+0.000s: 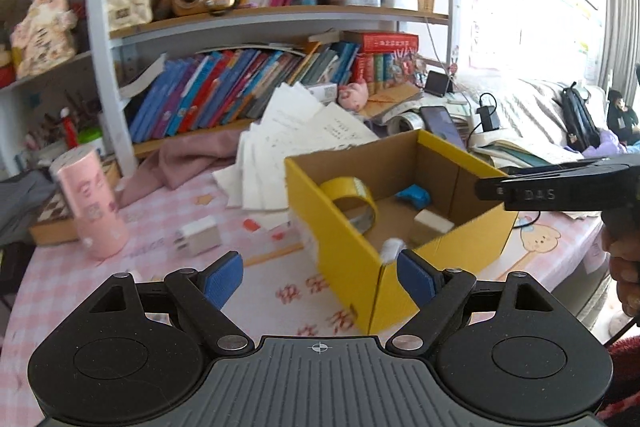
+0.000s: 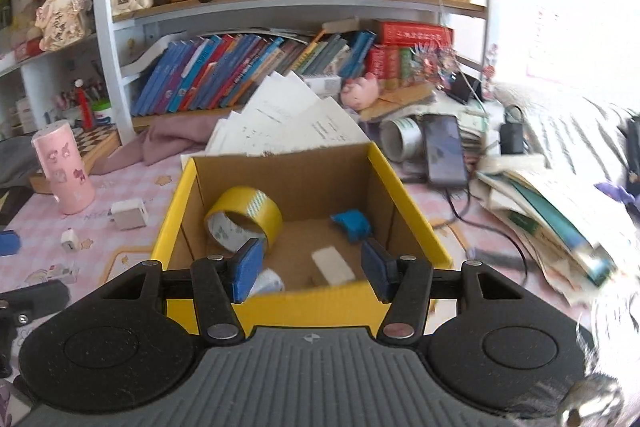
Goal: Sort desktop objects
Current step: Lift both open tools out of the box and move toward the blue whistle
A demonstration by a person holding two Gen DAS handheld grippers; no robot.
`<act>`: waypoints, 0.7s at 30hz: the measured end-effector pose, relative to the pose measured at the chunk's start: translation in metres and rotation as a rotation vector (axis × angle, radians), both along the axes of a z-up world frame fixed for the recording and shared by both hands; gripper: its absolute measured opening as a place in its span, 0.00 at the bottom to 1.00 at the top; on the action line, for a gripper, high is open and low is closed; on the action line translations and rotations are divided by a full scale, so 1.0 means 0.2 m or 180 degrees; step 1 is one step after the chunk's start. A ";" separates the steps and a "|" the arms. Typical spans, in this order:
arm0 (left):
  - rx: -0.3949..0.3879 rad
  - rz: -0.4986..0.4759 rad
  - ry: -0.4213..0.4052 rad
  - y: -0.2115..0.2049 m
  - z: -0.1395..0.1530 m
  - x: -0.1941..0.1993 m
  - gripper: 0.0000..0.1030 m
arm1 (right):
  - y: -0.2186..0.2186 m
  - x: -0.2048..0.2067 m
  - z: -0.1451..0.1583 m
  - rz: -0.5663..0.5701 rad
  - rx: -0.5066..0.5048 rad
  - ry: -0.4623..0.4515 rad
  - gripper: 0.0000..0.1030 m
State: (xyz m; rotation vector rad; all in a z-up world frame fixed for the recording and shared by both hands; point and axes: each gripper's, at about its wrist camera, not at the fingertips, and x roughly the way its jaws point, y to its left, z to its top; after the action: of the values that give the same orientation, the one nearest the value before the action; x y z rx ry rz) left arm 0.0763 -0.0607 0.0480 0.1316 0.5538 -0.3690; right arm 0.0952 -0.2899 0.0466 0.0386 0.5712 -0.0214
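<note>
Seen from the left gripper (image 1: 320, 277), whose jaws stand wide with nothing between them, a pink cylinder (image 1: 93, 203) stands ahead to its left on the desk (image 1: 168, 251), a white charger block (image 1: 198, 236) nearer in. The yellow box (image 1: 352, 259) sits just ahead to its right. The right gripper (image 2: 312, 271) hovers at the box's near wall, jaws partly apart and empty; inside, ahead of it, lie a yellow tape roll (image 2: 244, 223), a white block (image 2: 333, 266) and a blue object (image 2: 353, 224).
</note>
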 end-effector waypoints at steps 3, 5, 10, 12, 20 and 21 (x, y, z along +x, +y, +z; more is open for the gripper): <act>-0.0011 0.0049 0.0047 0.09 -0.03 -0.05 0.84 | 0.06 -0.08 -0.03 -0.0076 -0.0025 0.0058 0.52; -0.0034 0.0074 0.0101 0.14 -0.04 -0.07 0.85 | 0.11 -0.14 -0.05 -0.0112 -0.0026 0.0112 0.53; 0.0000 0.0087 0.0181 0.25 -0.09 -0.15 0.88 | 0.21 -0.27 -0.11 -0.0168 -0.0033 0.0242 0.54; 0.0015 0.0095 0.0235 0.30 -0.11 -0.19 0.88 | 0.25 -0.31 -0.13 -0.0179 -0.0019 0.0301 0.55; 0.0158 0.0193 0.0425 0.42 -0.19 -0.27 0.89 | 0.37 -0.38 -0.20 -0.0157 0.0079 0.0550 0.57; 0.0183 0.0208 0.0454 0.43 -0.20 -0.28 0.89 | 0.38 -0.38 -0.21 -0.0135 0.0099 0.0597 0.57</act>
State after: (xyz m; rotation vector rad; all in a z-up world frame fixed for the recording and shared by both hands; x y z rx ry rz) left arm 0.0210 0.0250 0.0089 0.1427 0.7081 -0.3003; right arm 0.0185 -0.2131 0.0043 0.0797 0.7584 -0.0580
